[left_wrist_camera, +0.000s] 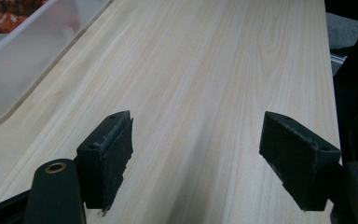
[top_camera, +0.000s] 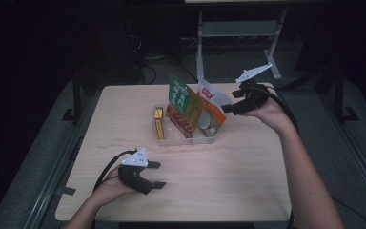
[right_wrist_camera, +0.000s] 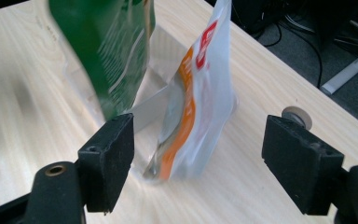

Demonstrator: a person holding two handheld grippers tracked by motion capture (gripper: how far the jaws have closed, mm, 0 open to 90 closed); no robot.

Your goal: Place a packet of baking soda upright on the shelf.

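Your right gripper hangs just beside the white-and-orange pouch, its jaws spread wide and holding nothing; that pouch stands upright in the right end of the clear plastic tray at mid-table, leaning against the green pouch, with a yellow packet at the tray's left end. Your left gripper rests near the front left of the wooden table, well apart from the tray, jaws likewise open and empty.
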